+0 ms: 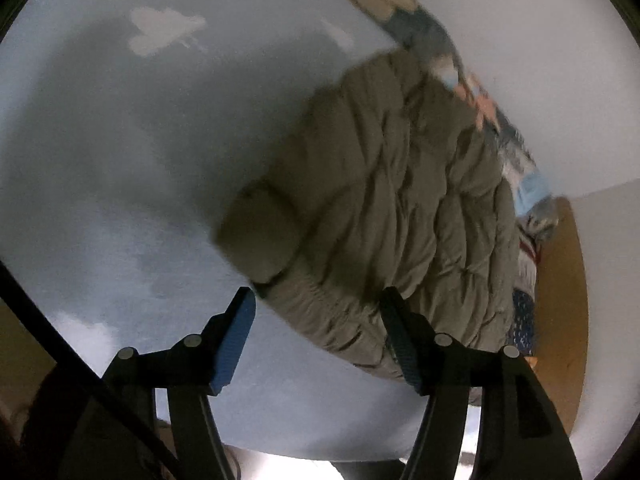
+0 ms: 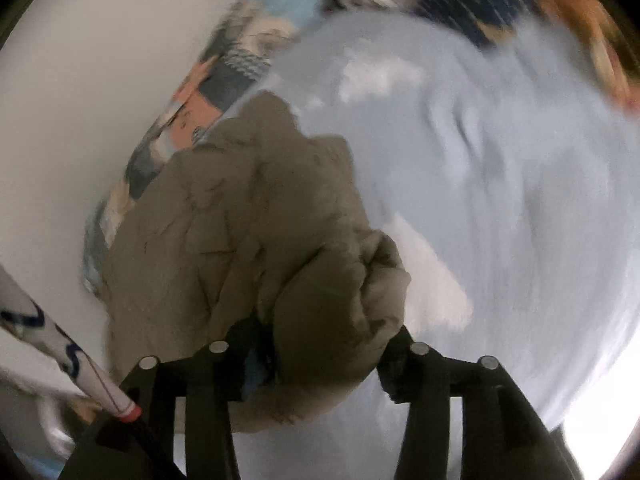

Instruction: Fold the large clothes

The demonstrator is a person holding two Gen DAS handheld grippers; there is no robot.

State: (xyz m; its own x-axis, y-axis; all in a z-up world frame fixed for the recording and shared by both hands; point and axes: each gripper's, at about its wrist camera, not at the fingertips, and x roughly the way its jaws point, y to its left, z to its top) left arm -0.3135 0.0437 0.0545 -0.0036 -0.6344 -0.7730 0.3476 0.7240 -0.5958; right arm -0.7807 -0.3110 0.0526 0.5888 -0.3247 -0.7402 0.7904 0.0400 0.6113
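Two hand-held grippers face one big spread of pale blue bed sheet (image 1: 120, 160) with white cloud shapes, smooth and flat — we judge it serves as the folding surface. Ahead of both lies the olive puffer jacket (image 1: 392, 200), quilted, crumpled and thick, so its folds stand rounded rather than crisp. Beyond it runs a patchwork blanket (image 1: 472, 92) along the bed's far edge.

Our left hand-held gripper (image 1: 320, 340) stands open, its blue-padded fingers (image 1: 232, 344) straddling the jacket's gathered hem without pressing it. Our right hand-held gripper (image 2: 320, 360) also looks parted — a bunched jacket lobe bulges between the jaws, seemingly just let go, though blur hides any contact.
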